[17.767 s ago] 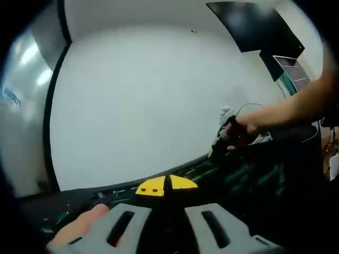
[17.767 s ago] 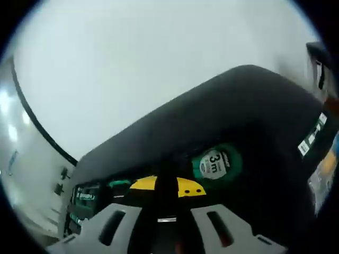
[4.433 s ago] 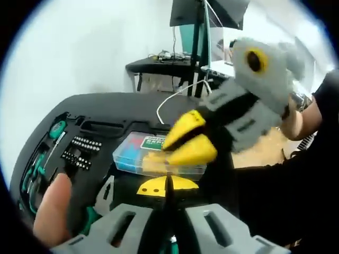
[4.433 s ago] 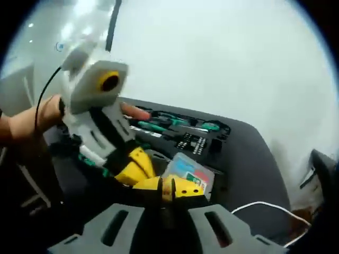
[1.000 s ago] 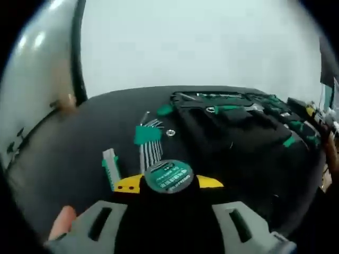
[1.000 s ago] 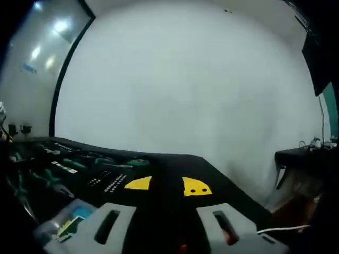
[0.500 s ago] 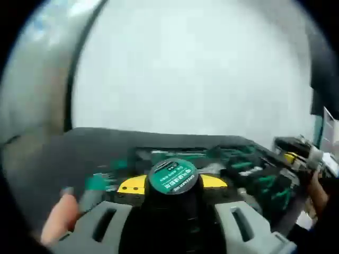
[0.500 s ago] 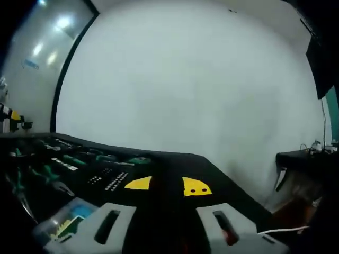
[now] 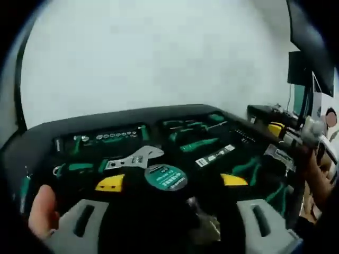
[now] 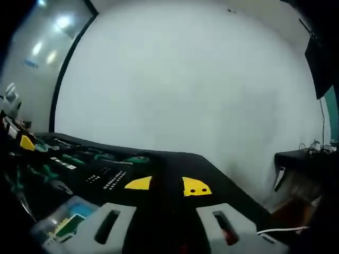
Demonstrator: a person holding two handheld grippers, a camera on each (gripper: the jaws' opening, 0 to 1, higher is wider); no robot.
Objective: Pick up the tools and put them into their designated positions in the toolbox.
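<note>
My left gripper (image 9: 170, 181) is shut on a black tape measure (image 9: 166, 177) with a round green label, its yellow-tipped jaws on either side of it. Beyond it lies the open black toolbox (image 9: 159, 114), holding a silver wrench (image 9: 135, 157), a row of sockets (image 9: 106, 136) and green-handled screwdrivers (image 9: 197, 144). In the right gripper view, my right gripper (image 10: 167, 185) is open with nothing visible between its yellow tips. The toolbox (image 10: 79, 164) lies to their left. The left gripper (image 10: 24, 140) shows at that view's left edge.
A clear plastic parts box (image 10: 63, 219) sits near my right gripper's left jaw. A white cable (image 10: 275, 228) trails off the black table's right side; a desk (image 10: 307, 153) stands beyond. The right gripper (image 9: 288, 132) and a hand (image 9: 318, 172) are at the toolbox's right.
The left gripper view has swung from the table with the hex keys to over the toolbox, tape measure still held. The left gripper has come into the right gripper view's left edge.
</note>
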